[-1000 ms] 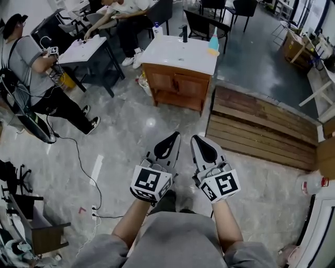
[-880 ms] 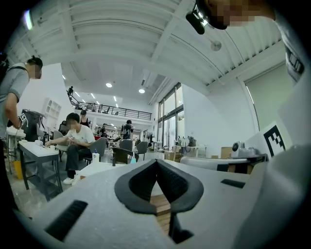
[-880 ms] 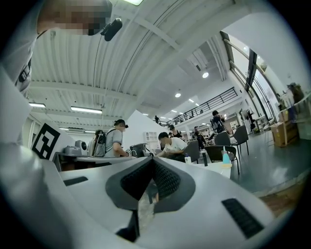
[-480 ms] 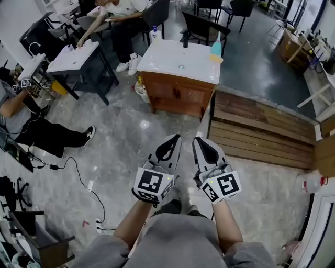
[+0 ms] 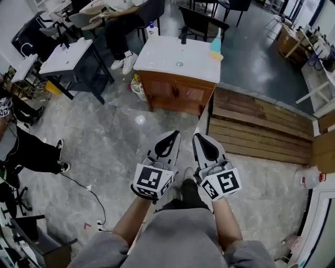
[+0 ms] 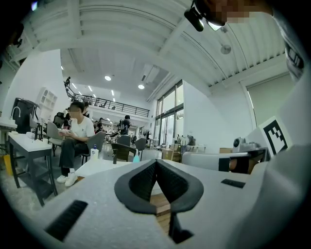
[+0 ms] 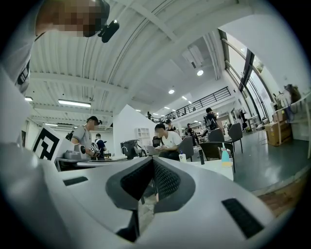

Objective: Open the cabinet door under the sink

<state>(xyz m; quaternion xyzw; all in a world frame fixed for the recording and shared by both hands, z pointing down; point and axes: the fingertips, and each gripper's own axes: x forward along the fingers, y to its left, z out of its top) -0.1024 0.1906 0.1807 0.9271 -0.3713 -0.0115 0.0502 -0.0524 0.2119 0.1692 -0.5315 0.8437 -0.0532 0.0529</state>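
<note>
A wooden sink cabinet (image 5: 175,93) with a white top (image 5: 175,55) stands far ahead on the grey floor; its two doors (image 5: 178,92) look shut. A black tap (image 5: 183,34) and a blue bottle (image 5: 214,44) stand on the top. My left gripper (image 5: 175,135) and right gripper (image 5: 197,137) are held side by side near my waist, well short of the cabinet, both shut on nothing. The left gripper view shows the left gripper (image 6: 156,161) with its jaws together and the white top (image 6: 99,168) beyond. In the right gripper view the right gripper (image 7: 152,158) is shut too.
A low plank platform (image 5: 261,125) lies right of the cabinet. A dark table with a white basin (image 5: 65,56) stands to the left, a seated person (image 5: 112,13) behind it. Another person's legs (image 5: 29,154) and a floor cable (image 5: 89,191) are at left. Chairs (image 5: 201,21) stand behind.
The cabinet has slid slightly up and left in the head view. The person at left has shifted toward the left edge. Both grippers stay shut, side by side.
</note>
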